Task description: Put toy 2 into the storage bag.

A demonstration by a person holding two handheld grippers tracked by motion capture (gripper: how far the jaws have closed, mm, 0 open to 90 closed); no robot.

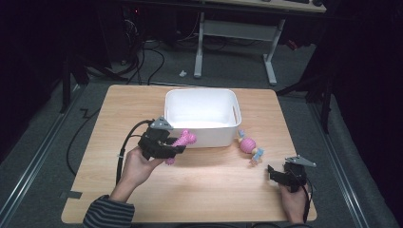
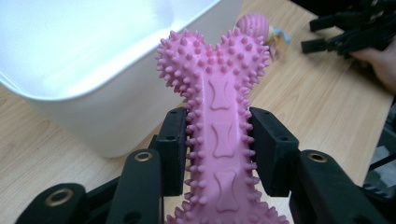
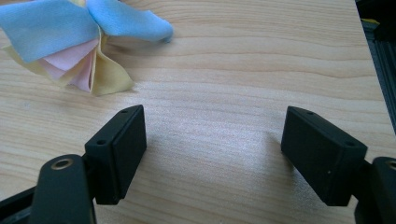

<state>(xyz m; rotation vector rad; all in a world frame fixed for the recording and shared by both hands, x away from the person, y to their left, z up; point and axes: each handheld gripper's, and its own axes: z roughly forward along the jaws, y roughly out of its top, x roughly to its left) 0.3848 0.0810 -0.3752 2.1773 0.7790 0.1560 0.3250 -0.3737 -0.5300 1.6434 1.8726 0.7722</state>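
Observation:
A pink spiky rubber bone toy (image 1: 182, 143) (image 2: 219, 121) is clamped between the black jaws of my left gripper (image 1: 167, 145) (image 2: 218, 149), lifted just in front of the white plastic bin (image 1: 201, 117) (image 2: 70, 65). A second toy, a pink ball with blue, pink and yellow fabric tails (image 1: 250, 147) (image 3: 79, 42), lies on the wooden table (image 1: 199, 190) right of the bin. My right gripper (image 1: 274, 173) (image 3: 212, 154) rests low near the table's right front, jaws wide apart and empty, with the fabric tails a little ahead of it.
The bin stands at the table's back centre, and what shows of its inside is bare. Bare wood spreads across the front and left of the table. Beyond the far edge are a desk frame (image 1: 237, 33) and floor cables (image 1: 142, 61).

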